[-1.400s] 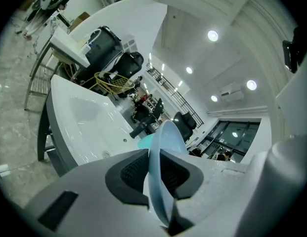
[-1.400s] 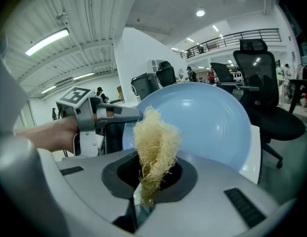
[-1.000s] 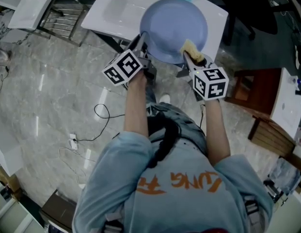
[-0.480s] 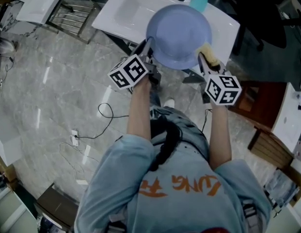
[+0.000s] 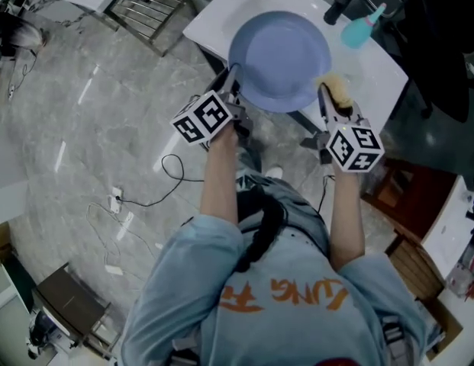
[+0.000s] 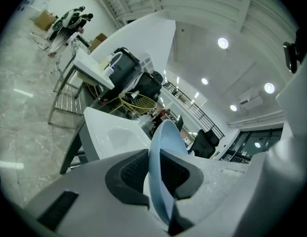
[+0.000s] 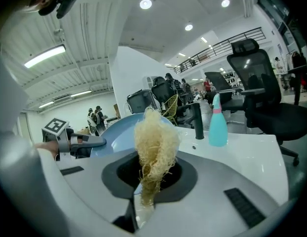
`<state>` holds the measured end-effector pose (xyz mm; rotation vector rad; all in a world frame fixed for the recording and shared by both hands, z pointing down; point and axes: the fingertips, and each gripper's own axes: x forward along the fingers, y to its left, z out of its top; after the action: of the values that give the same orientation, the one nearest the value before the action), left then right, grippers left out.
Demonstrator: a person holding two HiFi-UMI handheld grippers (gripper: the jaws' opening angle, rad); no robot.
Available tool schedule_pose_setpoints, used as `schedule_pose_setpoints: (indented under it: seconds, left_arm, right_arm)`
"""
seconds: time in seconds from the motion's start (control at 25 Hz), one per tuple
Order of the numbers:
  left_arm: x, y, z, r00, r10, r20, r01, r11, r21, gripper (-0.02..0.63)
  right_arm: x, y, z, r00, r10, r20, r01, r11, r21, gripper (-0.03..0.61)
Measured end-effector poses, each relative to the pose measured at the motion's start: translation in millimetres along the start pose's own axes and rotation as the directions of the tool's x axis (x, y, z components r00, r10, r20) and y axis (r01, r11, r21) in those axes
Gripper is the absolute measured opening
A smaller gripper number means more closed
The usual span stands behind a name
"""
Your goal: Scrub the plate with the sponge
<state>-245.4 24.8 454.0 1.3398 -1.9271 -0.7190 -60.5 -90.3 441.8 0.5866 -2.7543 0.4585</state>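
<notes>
- White sink (image 5: 221, 17) waits below to catch drips
- left gripper (image 5: 233, 82) clamps the plate (image 5: 278, 56) rim, steadying it
- right gripper (image 5: 333, 107) pinches the sponge (image 5: 337, 88) just beside it, poised to scrub

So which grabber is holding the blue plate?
The left gripper grips the blue plate by its rim; the right gripper holds the yellow sponge instead.

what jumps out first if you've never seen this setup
A big blue plate is held over the white sink, its left rim clamped in the left gripper. At the plate's right edge, the right gripper grips a straw-coloured fibrous sponge. A teal bottle stands on the sink behind.
</notes>
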Motion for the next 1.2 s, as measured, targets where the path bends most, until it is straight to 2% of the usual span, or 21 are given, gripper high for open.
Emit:
schedule_pose_setpoints:
  seconds: [0.16,0.52,0.84,1.2]
  left_arm:
    - [-11,27,22,0.998,0.049,0.047,-0.048,0.998,-0.033,0.048]
    - [-26,85,60,0.986,0.136,0.096,-0.128,0.988,-0.089,0.048]
    - [-8,135,92,0.977,0.19,0.093,-0.176,0.974,-0.142,0.048]
    - [21,189,120,0.973,0.219,0.068,-0.204,0.962,-0.179,0.048]
  right_arm:
    - [27,20,5,0.999,0.045,-0.01,-0.045,0.999,-0.013,0.034]
    - [87,61,4,0.991,0.118,-0.058,-0.12,0.992,-0.032,0.032]
    - [149,77,5,0.985,0.135,-0.105,-0.138,0.99,-0.02,0.032]
    - [213,85,-5,0.981,0.12,-0.152,-0.122,0.993,0.001,0.032]
